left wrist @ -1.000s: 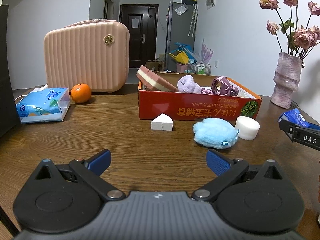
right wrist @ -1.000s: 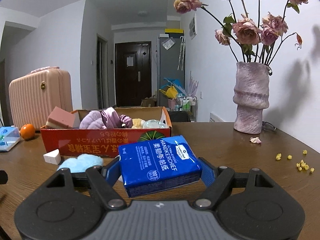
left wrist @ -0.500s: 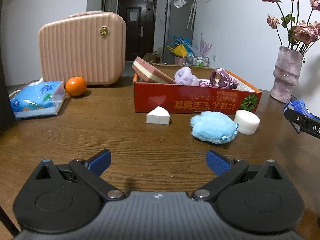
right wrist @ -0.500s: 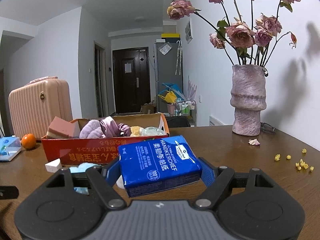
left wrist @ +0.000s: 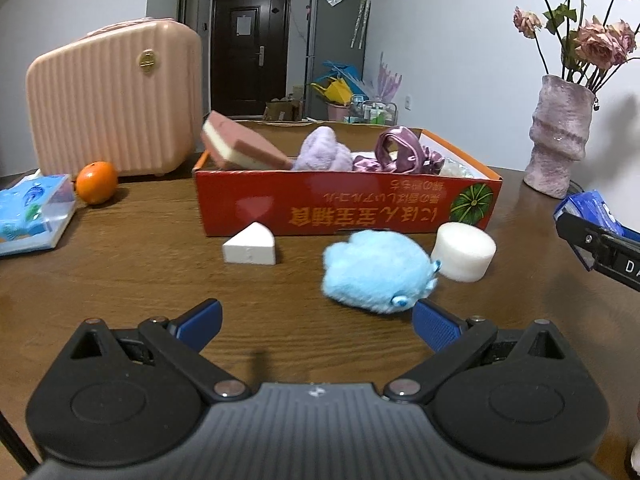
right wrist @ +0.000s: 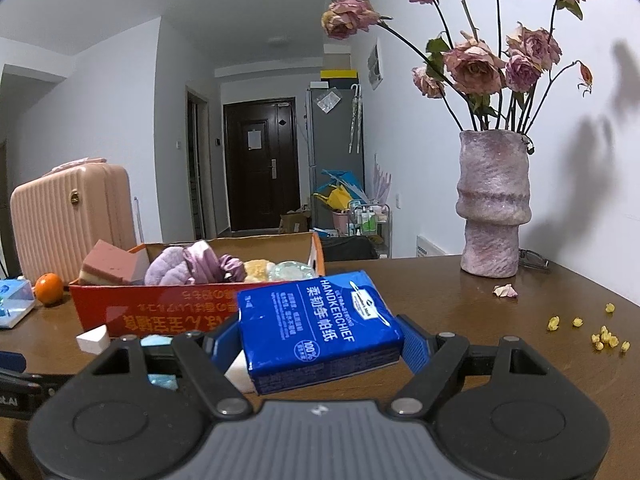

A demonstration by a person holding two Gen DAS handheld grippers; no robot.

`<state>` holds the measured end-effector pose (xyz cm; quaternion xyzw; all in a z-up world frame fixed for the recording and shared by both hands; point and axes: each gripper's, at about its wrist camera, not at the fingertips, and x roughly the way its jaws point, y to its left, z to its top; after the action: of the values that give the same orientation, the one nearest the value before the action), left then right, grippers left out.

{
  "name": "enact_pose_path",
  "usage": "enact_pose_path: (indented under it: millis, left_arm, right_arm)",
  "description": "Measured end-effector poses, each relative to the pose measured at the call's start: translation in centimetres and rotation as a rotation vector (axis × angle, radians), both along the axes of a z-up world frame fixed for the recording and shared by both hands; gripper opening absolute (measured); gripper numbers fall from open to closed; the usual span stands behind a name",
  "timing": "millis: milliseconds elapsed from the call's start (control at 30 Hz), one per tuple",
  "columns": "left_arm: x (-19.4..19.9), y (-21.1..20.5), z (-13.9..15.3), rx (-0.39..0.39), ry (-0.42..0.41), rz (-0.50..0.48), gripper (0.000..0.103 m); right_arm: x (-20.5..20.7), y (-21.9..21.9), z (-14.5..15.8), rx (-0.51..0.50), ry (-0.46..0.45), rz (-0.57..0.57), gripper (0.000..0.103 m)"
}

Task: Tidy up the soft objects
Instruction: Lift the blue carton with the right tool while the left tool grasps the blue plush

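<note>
A blue fluffy toy [left wrist: 376, 276] lies on the wooden table in front of the red cardboard box [left wrist: 344, 208], just ahead of my open left gripper [left wrist: 316, 324] and toward its right finger. A white wedge sponge [left wrist: 250, 248] and a white foam cylinder [left wrist: 464, 252] flank the toy. The box holds a pink sponge [left wrist: 244, 144], a purple plush and a satin scrunchie. My right gripper [right wrist: 320, 344] is shut on a blue handkerchief tissue pack [right wrist: 316, 328], held above the table to the right of the box [right wrist: 192, 308].
A pink ribbed case [left wrist: 112, 100], an orange [left wrist: 97, 182] and a blue tissue pack [left wrist: 32, 216] stand at the left. A pink vase of dried roses [right wrist: 494, 204] stands at the right back, with petals and yellow crumbs [right wrist: 600, 332] scattered near it.
My left gripper has moved forward toward the blue fluffy toy, which now looms larger and closer. The right gripper has tilted up slightly with the tissue pack still in it.
</note>
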<state>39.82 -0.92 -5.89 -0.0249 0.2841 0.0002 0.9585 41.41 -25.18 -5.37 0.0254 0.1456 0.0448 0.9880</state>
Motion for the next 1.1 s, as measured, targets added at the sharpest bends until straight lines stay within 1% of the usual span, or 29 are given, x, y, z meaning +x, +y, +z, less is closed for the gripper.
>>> enact_pose_path:
  millis: [433,700,833,933,1033,1100]
  left_arm:
    - [4.5,-2.5,-0.1,-0.008,-0.005,-0.004,0.103]
    - [6.9,-4.0,-0.7,0.008,0.014,-0.038,0.103]
    - [7.9,-4.9,-1.1,0.030,0.031,-0.057,0.103]
    - [8.8,-5.4,-1.6,0.044,0.063,-0.077,0.103]
    - [9.4,-5.4,-2.1,0.044,0.101,-0.089,0.103]
    - [9.5,-5.3,-2.2,0.042,0.103,-0.087,0.103]
  right_arm:
    - [2.9,-2.0,-0.3,0.014,0.024,-0.002,0.079]
    - [4.1,-2.2,-0.6,0.007,0.039,0.011,0.079]
    - [4.5,-2.4,-0.7,0.010,0.049,0.009,0.079]
    - [4.5,-2.4,-0.7,0.011,0.051,0.010,0.079]
    - [4.5,-2.3,-0.8,0.009,0.055,0.011,0.079]
    - [4.5,-2.2,-0.9,0.007,0.058,0.011,0.079]
